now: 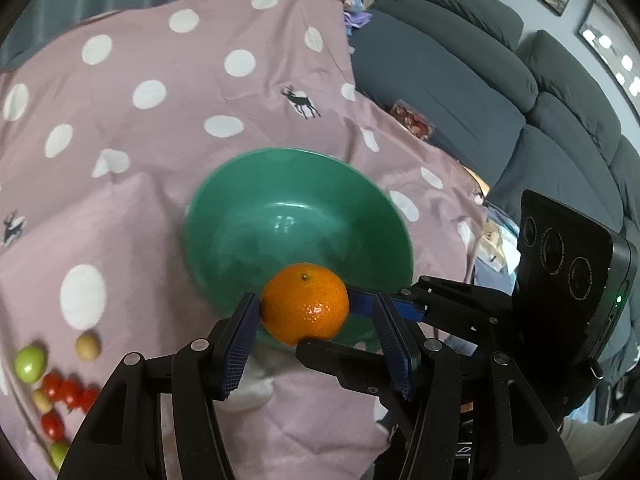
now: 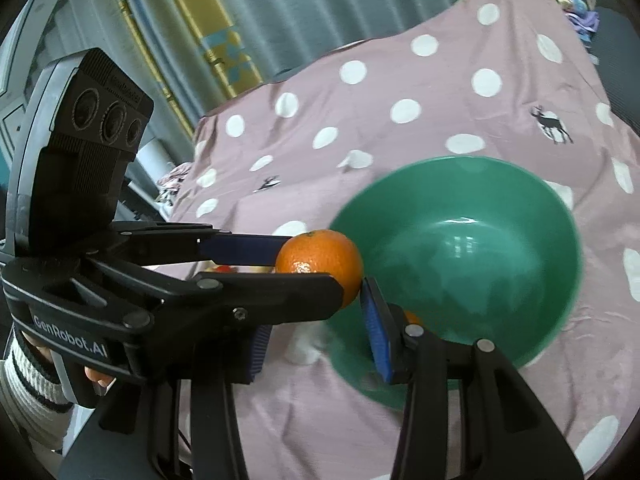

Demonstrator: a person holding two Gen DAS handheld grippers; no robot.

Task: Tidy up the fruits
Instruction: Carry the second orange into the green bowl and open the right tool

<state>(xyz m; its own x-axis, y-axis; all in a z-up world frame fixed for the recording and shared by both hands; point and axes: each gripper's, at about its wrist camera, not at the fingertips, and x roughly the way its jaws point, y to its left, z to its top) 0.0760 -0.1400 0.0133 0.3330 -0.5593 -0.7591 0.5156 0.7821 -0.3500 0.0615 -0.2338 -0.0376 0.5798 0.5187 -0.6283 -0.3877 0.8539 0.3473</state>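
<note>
An orange mandarin (image 1: 305, 304) hangs over the near rim of an empty green bowl (image 1: 296, 216) on a pink spotted cloth. In the left wrist view my left gripper (image 1: 316, 344) stands wide, its left pad touching the mandarin, its right pad apart. My right gripper (image 1: 340, 320) reaches in from the right, one finger behind the fruit and one under it. In the right wrist view the left gripper (image 2: 304, 264) pinches the mandarin (image 2: 320, 264) at the bowl's (image 2: 472, 248) left rim, while the right gripper's (image 2: 316, 332) own fingers stand wide.
Small fruits lie at the cloth's lower left: a green one (image 1: 29, 362), a tan one (image 1: 87, 345), several red cherry tomatoes (image 1: 68, 394). A grey sofa (image 1: 500, 92) stands to the right. Curtains (image 2: 224, 28) hang behind the table.
</note>
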